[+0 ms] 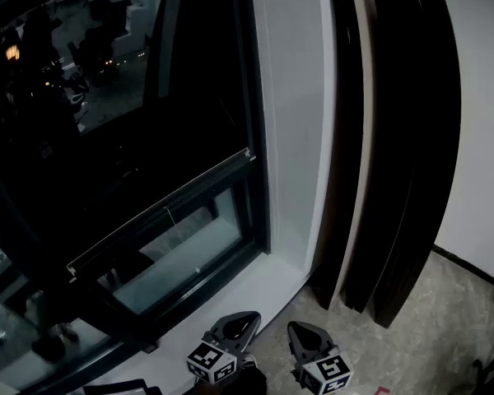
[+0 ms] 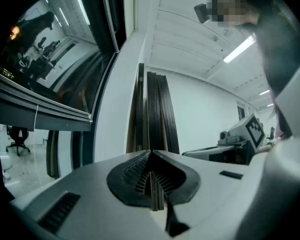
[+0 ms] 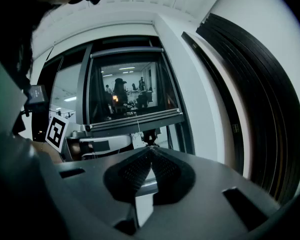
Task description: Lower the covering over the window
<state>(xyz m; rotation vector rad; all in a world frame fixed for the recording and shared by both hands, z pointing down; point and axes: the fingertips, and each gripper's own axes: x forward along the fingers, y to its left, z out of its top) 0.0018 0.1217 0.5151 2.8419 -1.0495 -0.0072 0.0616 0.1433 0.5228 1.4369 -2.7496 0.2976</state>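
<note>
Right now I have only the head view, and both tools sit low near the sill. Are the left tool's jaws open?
Observer: No. The left gripper view shows the left tool shut, with nothing between its jaws.
Operator: And the right one?
Observer: The right tool is shut too, and empty.
Operator: What does it point at?
Observer: In the right gripper view, the blind's bottom rail lies ahead of it, with a thin cord hanging from the rail.
</note>
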